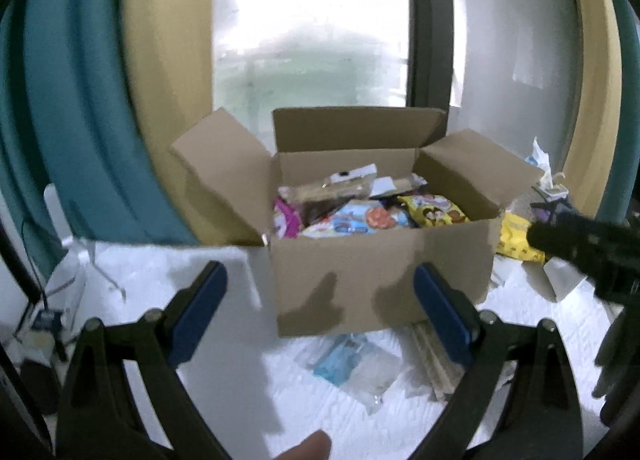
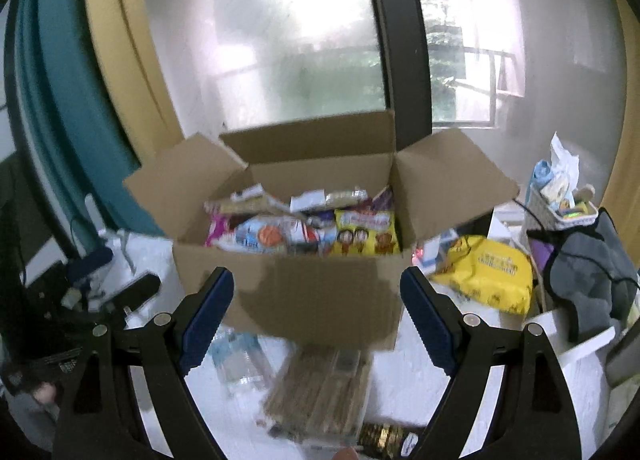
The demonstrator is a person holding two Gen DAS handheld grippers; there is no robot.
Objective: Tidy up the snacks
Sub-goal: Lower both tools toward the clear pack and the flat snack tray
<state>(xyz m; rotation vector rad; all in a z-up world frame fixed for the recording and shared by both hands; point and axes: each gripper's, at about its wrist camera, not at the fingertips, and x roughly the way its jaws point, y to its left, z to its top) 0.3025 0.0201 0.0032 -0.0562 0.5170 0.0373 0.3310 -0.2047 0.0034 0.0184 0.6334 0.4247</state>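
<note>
cardboard box (image 2: 320,292) dead ahead, full | stick pack (image 2: 320,392) below-btwn r gripper (image 2: 316,316) pads, nearer it | we see both grippers wide, empty; l gripper (image 1: 320,316)

Print marks the snack packets (image 2: 304,234) in the cardboard box (image 2: 320,292) and the yellow bag (image 2: 490,274) at right, but blur leaves none legible.

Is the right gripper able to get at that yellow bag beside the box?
Probably yes. The right gripper is open and empty, and the yellow bag lies uncovered right of the box, nothing between them.
</note>
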